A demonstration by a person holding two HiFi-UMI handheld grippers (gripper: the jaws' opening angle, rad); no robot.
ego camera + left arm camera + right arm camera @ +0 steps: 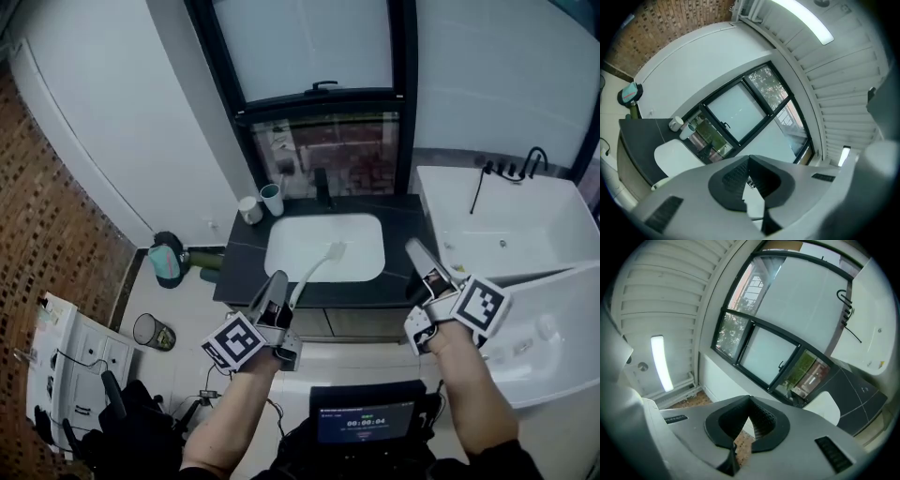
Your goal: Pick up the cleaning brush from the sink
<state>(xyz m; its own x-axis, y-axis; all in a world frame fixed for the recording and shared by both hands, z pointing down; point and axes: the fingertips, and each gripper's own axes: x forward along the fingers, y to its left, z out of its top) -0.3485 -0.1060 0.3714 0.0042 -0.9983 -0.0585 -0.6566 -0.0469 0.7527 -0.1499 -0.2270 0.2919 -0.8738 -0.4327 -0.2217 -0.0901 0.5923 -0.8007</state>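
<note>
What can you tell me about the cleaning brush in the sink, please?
The cleaning brush is all white and looks plastic, with a long slim handle and a small bristled head. It lies slanted: the head rests inside the white sink basin, and the handle leans out over its front rim. As far as shows, only the sink touches it.

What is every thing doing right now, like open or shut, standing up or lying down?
left tongs, shut, holding nothing
right tongs, shut, holding nothing
cleaning brush, lying in the sink, handle toward the front edge
white cup, standing upright beside the sink
green cup, standing upright next to it
bin, upright on the floor
screen, lit
</note>
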